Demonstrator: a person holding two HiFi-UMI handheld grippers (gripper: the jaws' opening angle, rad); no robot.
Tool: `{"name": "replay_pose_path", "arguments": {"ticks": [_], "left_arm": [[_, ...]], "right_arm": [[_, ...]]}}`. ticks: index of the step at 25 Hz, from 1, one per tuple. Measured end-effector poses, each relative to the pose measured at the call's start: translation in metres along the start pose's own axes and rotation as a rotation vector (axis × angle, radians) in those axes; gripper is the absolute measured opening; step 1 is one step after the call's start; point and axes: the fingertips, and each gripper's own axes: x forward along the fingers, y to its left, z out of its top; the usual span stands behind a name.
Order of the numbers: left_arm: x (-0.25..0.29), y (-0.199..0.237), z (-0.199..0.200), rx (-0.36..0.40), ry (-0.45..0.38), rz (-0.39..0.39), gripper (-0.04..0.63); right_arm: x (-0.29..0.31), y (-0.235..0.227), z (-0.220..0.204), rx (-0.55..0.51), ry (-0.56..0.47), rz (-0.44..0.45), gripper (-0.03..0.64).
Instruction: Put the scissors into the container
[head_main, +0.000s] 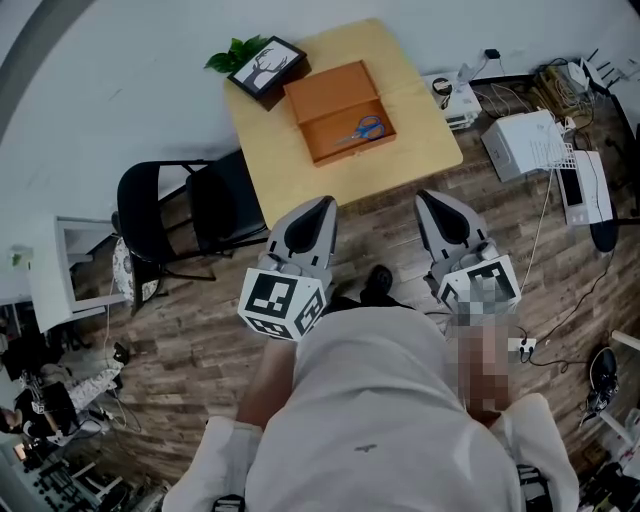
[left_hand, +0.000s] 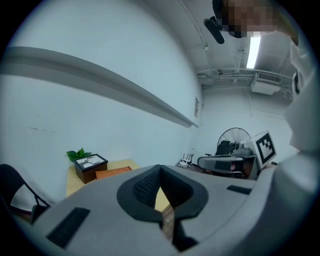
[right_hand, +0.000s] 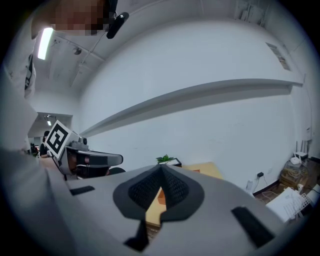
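Note:
Blue-handled scissors (head_main: 362, 130) lie inside the open orange container (head_main: 318, 148) on the light wooden table (head_main: 420, 110). Both grippers hover over the floor on the near side of the table, close to the person's body and well apart from the container. My left gripper (head_main: 325, 203) is shut with nothing between its jaws, and the left gripper view shows its tips (left_hand: 160, 167) meeting. My right gripper (head_main: 425, 197) is also shut and empty, with its tips (right_hand: 161, 167) together. The container (left_hand: 112, 173) shows far off in the left gripper view.
A framed deer picture (head_main: 267, 68) and a green plant (head_main: 232, 52) stand at the table's back left corner. A black chair (head_main: 175, 215) sits left of the table. A white machine (head_main: 525, 140), a power strip and cables lie on the wooden floor at the right.

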Motion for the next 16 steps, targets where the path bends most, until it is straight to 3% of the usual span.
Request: {"name": "replay_pose_path", "arguments": {"ticks": [16], "left_arm": [[-0.018, 0.004, -0.011, -0.013, 0.021, -0.011, 0.006]], "right_arm": [[-0.013, 0.020, -0.006, -0.022, 0.011, -0.014, -0.003]]}}
